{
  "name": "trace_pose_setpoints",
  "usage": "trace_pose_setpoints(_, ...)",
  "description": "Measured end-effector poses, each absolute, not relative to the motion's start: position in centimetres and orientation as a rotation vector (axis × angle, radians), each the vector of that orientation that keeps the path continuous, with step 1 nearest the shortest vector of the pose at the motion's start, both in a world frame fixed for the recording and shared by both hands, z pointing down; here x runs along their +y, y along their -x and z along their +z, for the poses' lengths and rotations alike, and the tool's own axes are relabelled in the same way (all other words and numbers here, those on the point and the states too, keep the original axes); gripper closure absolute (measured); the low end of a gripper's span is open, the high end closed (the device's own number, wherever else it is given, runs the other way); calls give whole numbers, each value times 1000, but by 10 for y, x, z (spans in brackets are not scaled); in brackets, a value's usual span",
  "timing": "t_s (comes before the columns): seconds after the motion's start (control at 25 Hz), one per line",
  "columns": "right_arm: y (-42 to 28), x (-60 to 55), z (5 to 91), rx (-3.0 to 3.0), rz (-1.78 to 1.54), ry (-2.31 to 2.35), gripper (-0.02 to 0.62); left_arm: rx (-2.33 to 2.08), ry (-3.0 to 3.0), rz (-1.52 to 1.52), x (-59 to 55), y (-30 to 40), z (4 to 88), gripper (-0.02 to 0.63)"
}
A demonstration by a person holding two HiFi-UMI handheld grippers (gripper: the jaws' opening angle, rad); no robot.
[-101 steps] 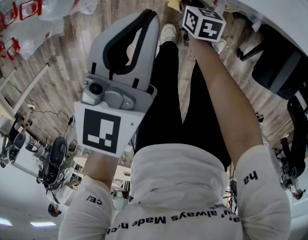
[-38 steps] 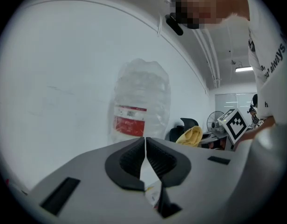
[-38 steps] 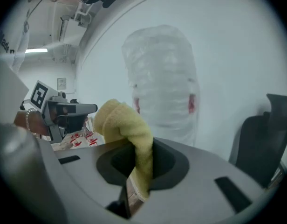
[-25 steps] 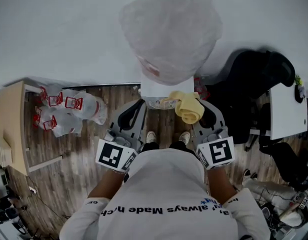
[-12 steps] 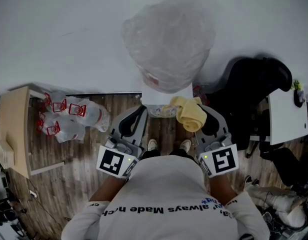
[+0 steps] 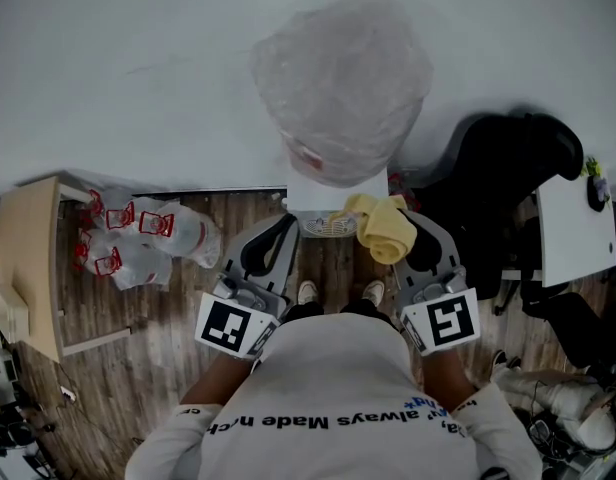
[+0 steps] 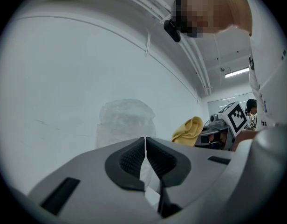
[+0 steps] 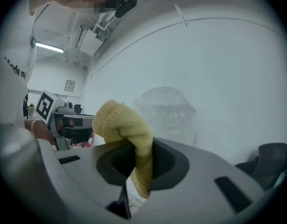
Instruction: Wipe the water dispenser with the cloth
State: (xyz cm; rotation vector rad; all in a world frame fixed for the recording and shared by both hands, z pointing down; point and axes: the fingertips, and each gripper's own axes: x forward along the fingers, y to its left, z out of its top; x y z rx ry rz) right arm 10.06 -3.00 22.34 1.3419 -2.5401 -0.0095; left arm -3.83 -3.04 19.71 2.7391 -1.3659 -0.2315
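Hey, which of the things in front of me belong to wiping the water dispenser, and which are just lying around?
For the job: water dispenser with its plastic-covered bottle; yellow cloth, clamped in the right gripper; left gripper, shut and empty.

Lying about: plastic bags; black chair; wooden table; white desk.

The cloth [image 8: 126,125] is soft, nubbly yellow terry. Crinkled, translucent plastic film wraps the dispenser [image 6: 340,88]. The floor [image 6: 158,338] is matt wood plank.

Water dispenser [image 6: 333,190], bags [image 6: 153,230] on wood floor [image 6: 138,368]
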Motion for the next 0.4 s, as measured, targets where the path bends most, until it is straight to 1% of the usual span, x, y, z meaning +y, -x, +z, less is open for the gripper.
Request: trace_pose_setpoints(0.4, -80, -15, 224, -2521, -31, -1367, 535, -1351, -2742, -262, -16, 63, 204, 578)
